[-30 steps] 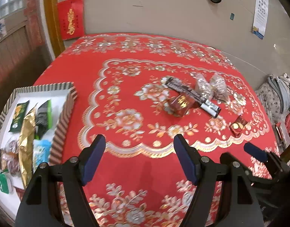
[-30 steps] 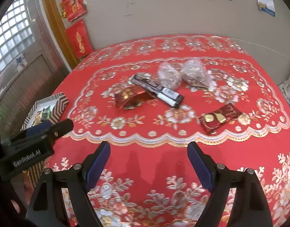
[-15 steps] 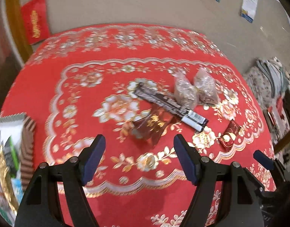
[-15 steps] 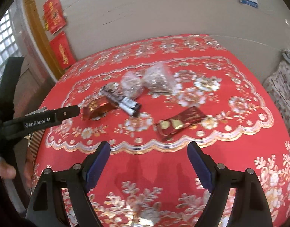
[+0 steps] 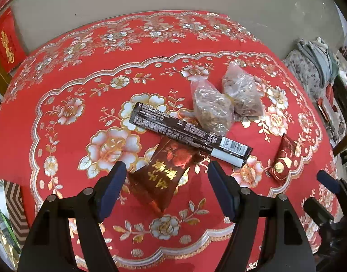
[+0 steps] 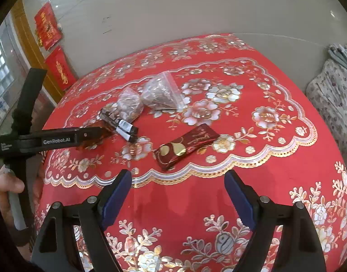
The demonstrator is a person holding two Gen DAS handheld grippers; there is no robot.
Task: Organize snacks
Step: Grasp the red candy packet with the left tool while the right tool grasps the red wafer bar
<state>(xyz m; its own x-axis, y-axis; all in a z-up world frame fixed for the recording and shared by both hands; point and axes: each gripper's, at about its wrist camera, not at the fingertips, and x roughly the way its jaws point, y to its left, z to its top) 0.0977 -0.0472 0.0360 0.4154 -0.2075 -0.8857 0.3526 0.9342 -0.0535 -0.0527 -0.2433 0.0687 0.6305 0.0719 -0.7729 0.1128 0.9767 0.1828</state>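
On the red flowered tablecloth lie several snacks. A dark red pouch with gold characters sits right between the blue pads of my left gripper, which is open above it and not touching it. Behind it lie a long black bar packet and two clear bags of brown pieces. A red and gold wrapped bar lies just beyond my right gripper, open over bare cloth. The same bar shows at the right of the left wrist view.
A striped-rim tray with packets in it stands at the table's left edge. A person's hand holds the left gripper's handle. Folded cloth lies beyond the table's right side. A wall with red hangings stands behind.
My left gripper has swung right from the tray side and come down over the dark red pouch. My right gripper has shifted right, bringing the red and gold bar in front of it. Both stayed open.
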